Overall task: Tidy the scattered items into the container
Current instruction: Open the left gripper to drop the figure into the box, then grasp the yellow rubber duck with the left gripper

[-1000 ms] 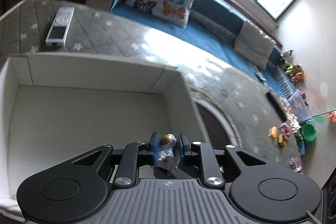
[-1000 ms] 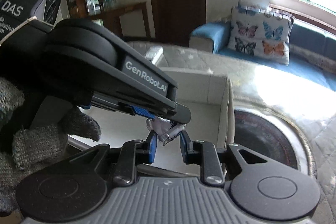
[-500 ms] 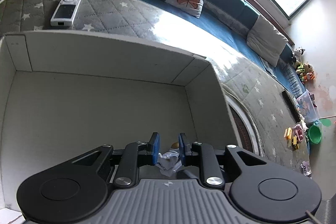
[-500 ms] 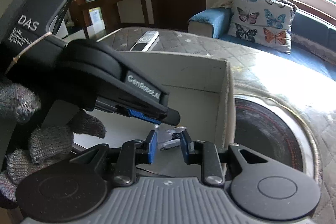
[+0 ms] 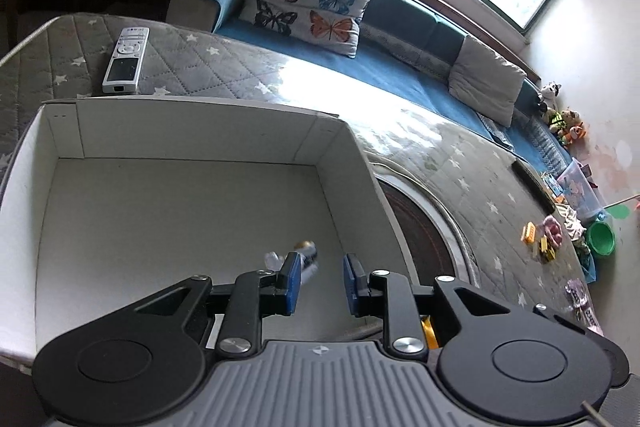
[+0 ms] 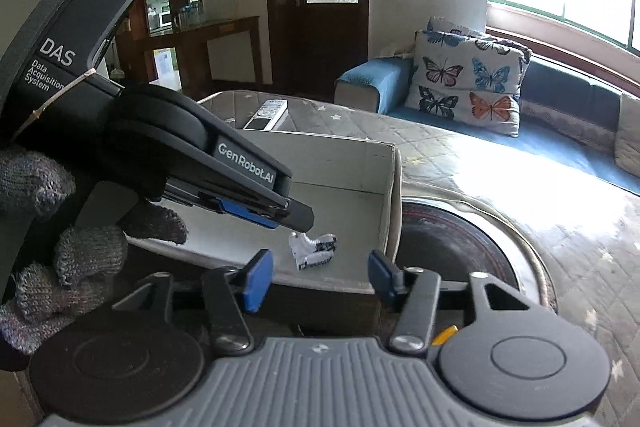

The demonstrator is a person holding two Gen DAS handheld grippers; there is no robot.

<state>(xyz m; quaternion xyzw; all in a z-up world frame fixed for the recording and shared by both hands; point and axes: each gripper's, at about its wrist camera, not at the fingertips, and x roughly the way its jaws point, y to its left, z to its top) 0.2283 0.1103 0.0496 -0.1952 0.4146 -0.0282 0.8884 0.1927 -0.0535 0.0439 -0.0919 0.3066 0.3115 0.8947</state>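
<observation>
A white cardboard box (image 5: 192, 131) stands open on the quilted grey table; its rim also shows in the right wrist view (image 6: 390, 195). A small white astronaut figure (image 5: 306, 259) lies on the box floor near its right wall, seen too in the right wrist view (image 6: 314, 253). My left gripper (image 5: 319, 281) is open and empty just above the figure. My right gripper (image 6: 320, 277) is open wide and empty at the box's near edge, behind the left gripper's body (image 6: 224, 171).
A white remote (image 5: 126, 61) lies on the table beyond the box. A round dark inset with a metal rim (image 5: 424, 239) sits right of the box. A blue sofa with butterfly cushions (image 5: 308, 3) lies beyond. Toys (image 5: 544, 239) lie at the far right.
Both grippers have opened. The astronaut figure dropped from the left gripper's hold and now lies on the box floor. The left gripper has lifted slightly.
</observation>
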